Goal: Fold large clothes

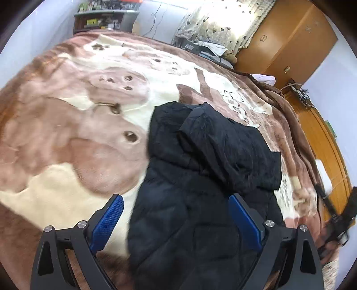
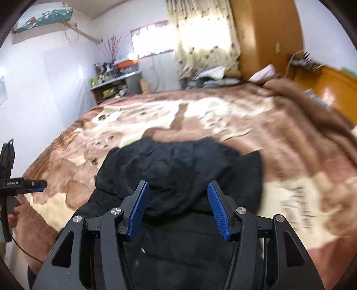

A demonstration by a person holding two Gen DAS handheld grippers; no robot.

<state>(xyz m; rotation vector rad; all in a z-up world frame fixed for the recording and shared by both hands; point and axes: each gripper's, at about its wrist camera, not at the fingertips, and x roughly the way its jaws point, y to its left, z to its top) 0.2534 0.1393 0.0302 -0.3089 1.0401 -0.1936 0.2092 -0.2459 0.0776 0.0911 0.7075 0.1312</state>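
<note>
A large black quilted jacket (image 1: 200, 178) lies bunched on the bed, with its hood (image 1: 227, 145) folded over the body. It also shows in the right wrist view (image 2: 178, 169). My left gripper (image 1: 176, 200) is open, its blue pads wide apart above the jacket's left edge. My right gripper (image 2: 177, 189) is open above the near part of the jacket, holding nothing. The right gripper shows at the right edge of the left wrist view (image 1: 339, 220). The left gripper shows at the left edge of the right wrist view (image 2: 33, 185).
The bed is covered by a brown and cream plush blanket (image 1: 78, 111). A wooden wardrobe (image 1: 287, 40) and a curtained window (image 1: 227, 20) stand beyond the bed. A cluttered shelf (image 2: 113, 87) is at the far left. A wooden headboard (image 1: 323, 142) lies to the right.
</note>
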